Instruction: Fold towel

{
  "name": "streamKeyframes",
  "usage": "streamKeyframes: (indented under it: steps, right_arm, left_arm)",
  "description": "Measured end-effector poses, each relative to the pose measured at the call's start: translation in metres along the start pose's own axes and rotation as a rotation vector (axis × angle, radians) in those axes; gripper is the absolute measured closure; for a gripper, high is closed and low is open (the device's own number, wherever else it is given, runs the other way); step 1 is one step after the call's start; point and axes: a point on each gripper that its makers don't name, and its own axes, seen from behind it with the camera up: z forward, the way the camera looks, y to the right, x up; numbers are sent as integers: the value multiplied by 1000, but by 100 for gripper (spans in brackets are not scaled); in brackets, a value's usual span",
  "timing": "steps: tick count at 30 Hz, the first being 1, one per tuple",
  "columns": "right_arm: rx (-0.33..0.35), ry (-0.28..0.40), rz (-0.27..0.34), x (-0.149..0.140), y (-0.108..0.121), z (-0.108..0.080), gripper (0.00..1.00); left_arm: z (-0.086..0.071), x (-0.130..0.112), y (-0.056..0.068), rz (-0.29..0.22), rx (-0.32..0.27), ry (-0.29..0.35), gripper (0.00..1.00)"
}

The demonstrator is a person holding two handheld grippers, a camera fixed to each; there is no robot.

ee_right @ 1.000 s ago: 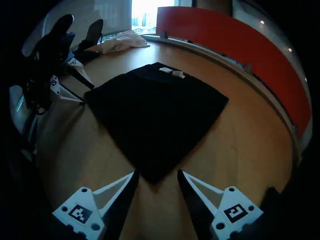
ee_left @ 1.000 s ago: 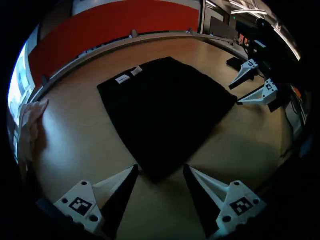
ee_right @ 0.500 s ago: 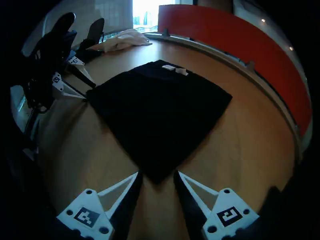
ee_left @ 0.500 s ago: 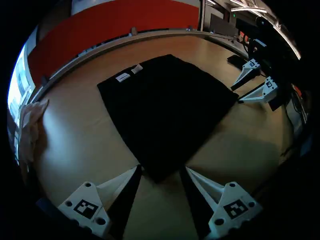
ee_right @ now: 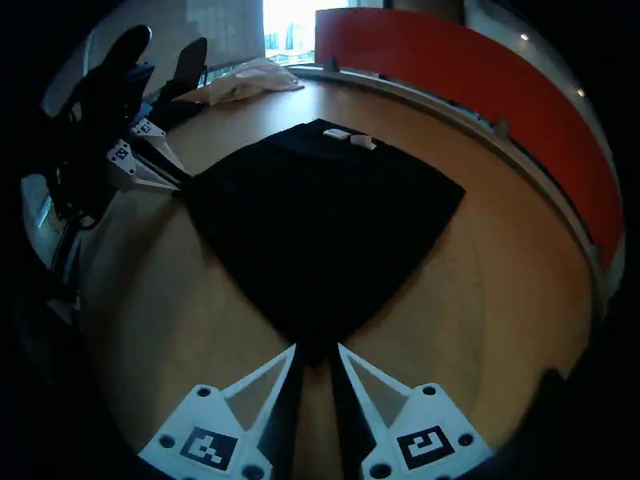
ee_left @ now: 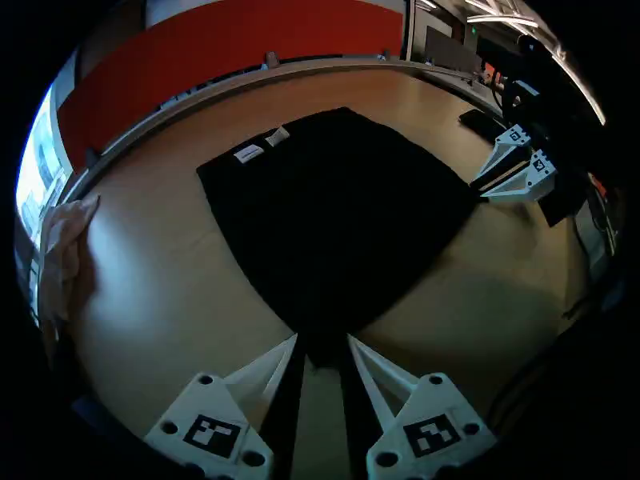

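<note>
A wooden table point(ee_left: 160, 272) carried a black towel point(ee_left: 336, 208), spread flat across its middle. In the left gripper view, the left gripper point(ee_left: 322, 352) at 6 o'clock pinched the towel's near corner between both fingers. In the right gripper view, the right gripper point(ee_right: 316, 356) at 6 o'clock pinched another corner. Two white tags point(ee_left: 262, 146) lay at the towel's far edge, toward 11 o'clock.

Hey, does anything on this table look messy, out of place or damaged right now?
Nothing looks spilled or damaged. The black towel lies flat on the wooden table, with its white tags showing on top. The one untidy thing is a pale cloth left crumpled at the table's edge.
</note>
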Motion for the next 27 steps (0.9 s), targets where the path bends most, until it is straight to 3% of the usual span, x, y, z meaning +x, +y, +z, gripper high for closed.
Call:
streamKeyframes:
  steps: [7,15,27]
  right_arm:
    - [-3,5,-1,0,-1,-1,84]
    - [-12,40,17,7,0,-7,86]
    - [-25,92,52,24,0,-36,86]
  left_arm:
    - [2,2,1,4,17,0,90]
    - [-1,9,1,18,27,15,90]
    - [-27,21,4,-48,8,22,91]
